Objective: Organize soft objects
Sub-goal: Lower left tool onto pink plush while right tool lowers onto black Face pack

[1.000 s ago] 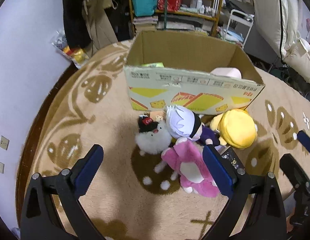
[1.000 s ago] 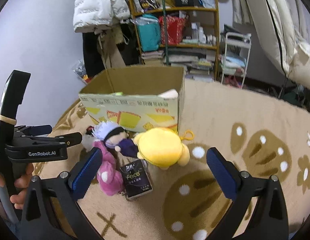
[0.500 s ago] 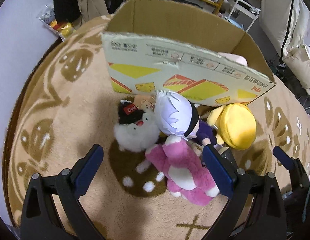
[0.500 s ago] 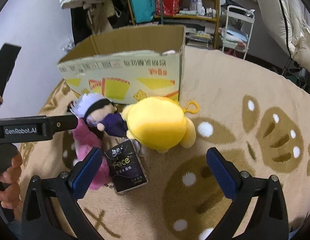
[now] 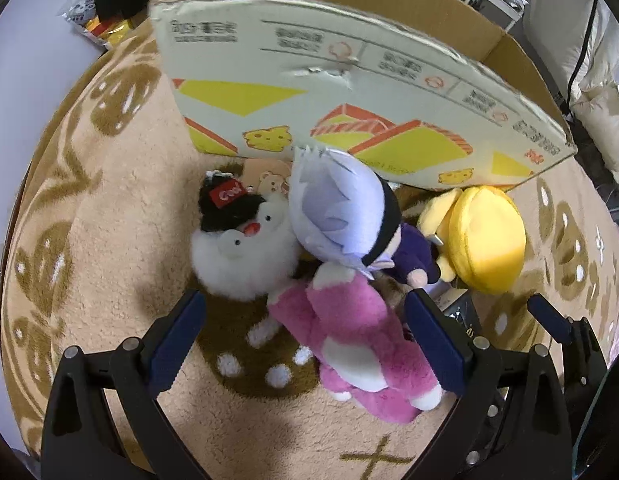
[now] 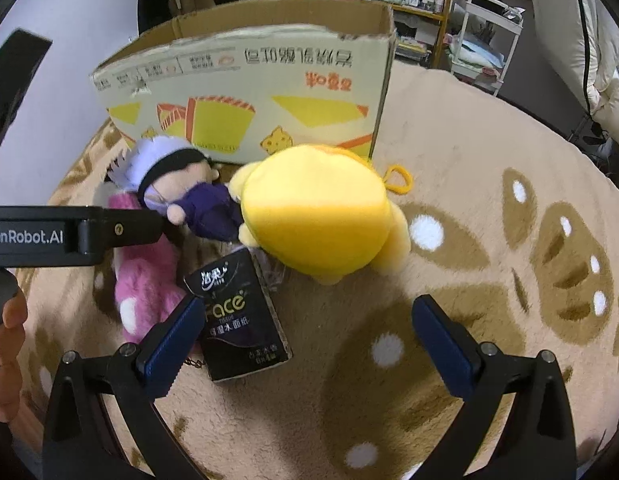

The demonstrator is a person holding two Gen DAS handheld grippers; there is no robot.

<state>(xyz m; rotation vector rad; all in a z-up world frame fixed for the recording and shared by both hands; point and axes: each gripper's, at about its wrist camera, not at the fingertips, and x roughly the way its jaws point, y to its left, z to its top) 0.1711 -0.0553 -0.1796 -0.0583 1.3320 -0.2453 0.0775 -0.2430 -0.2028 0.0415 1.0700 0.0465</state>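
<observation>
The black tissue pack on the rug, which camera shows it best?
The right wrist view. There the tissue pack lies face up in full, its label readable, beside the pink plush toy. In the left wrist view only a dark corner shows, mostly hidden behind a finger of the left tool.

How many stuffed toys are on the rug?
4, all in front of the box: white toy leftmost, doll in the middle, pink toy nearest, yellow toy rightmost. More may hide underneath.
</observation>
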